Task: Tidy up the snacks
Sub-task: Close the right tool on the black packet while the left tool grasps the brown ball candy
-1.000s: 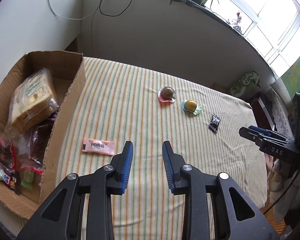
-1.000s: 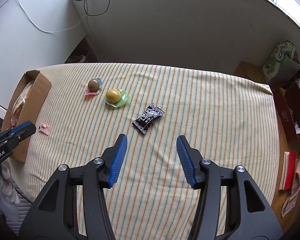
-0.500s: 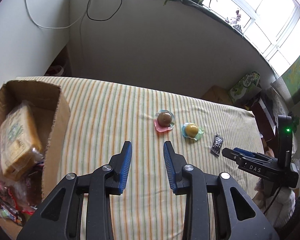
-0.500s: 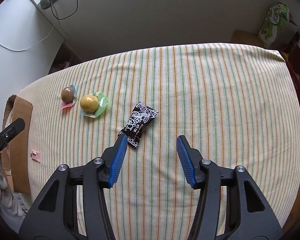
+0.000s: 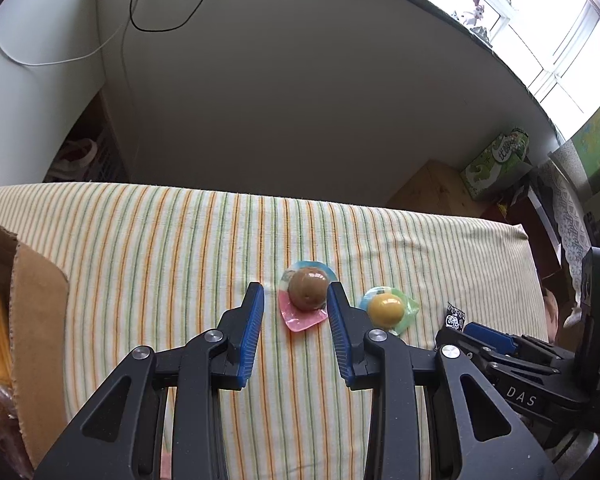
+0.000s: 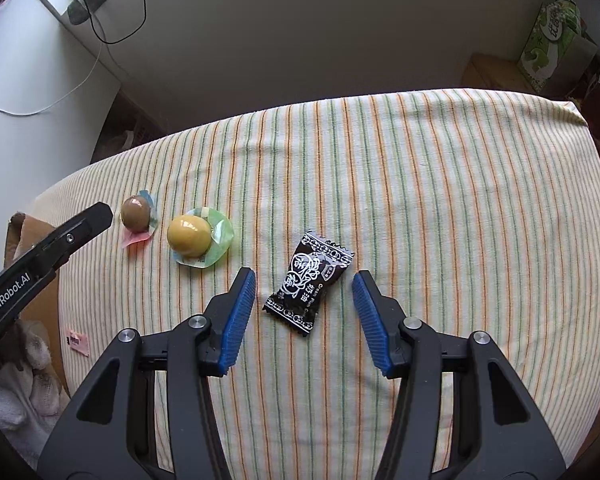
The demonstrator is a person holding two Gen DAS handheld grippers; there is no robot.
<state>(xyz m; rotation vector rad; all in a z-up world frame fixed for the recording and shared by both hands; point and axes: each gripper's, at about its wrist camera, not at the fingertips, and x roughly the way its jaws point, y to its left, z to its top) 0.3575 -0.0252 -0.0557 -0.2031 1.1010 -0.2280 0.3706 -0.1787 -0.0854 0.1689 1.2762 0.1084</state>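
Both grippers have come down over the striped cloth point(image 6: 420, 184). Left of the left gripper point(image 5: 296, 312), the cardboard box point(image 5: 36, 320) holds packaged snacks. Its half-open fingers flank the brown jelly cup point(image 5: 309, 291), untouched. The right gripper point(image 6: 304, 300), parted wider, brackets the black candy packet point(image 6: 310, 282).

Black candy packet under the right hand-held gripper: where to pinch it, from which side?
Pinch the black candy packet across its plump middle, on its two long edges, coming straight down. It lies flat and tilted on the striped cloth; its crimped ends are thin. The right hand-held gripper already straddles it with open jaws, probably needing a slight roll to square up.
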